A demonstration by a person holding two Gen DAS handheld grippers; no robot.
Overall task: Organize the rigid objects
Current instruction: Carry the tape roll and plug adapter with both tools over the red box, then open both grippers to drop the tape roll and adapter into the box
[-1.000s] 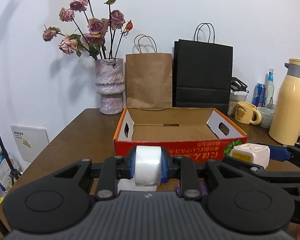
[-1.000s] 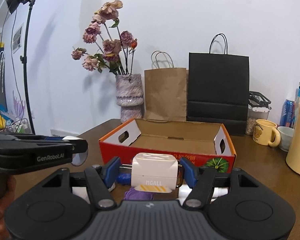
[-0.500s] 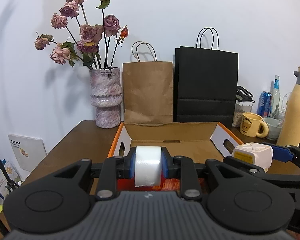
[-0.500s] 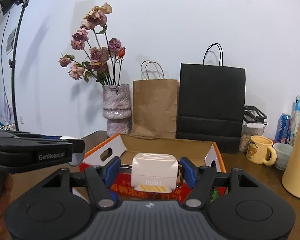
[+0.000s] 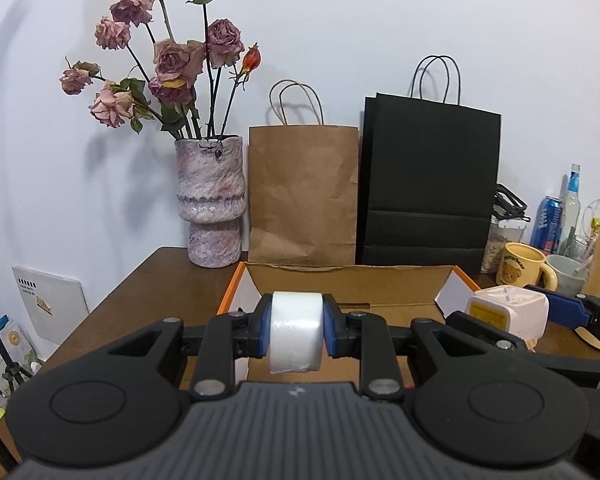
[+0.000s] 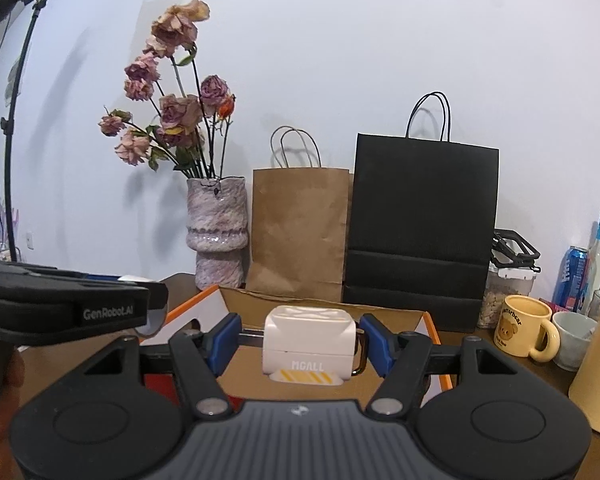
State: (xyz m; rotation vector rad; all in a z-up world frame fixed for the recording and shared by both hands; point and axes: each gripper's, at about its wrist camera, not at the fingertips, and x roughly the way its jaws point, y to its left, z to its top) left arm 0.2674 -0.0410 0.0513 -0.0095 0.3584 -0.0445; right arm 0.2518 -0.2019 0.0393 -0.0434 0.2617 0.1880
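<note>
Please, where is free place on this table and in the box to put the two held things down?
The cardboard box floor looks bare between its white end flaps. The brown tabletop is free left of the box, in front of the vase. The right end is crowded: yellow mug, cup, can, bottles, jar.

Two grippers are seen, the left gripper (image 5: 296,330) and the right gripper (image 6: 300,336). One tape roll (image 5: 296,336) and one white case (image 6: 310,340) are counted. One box (image 5: 356,280) is counted on one table (image 5: 156,292). Two paper bags are counted: one brown bag (image 5: 303,196) and one black bag (image 5: 430,184). One vase (image 5: 211,200), one mug (image 5: 524,270), one can (image 5: 547,222), one bottle (image 5: 572,204) and one cup (image 6: 574,338) are counted.
</note>
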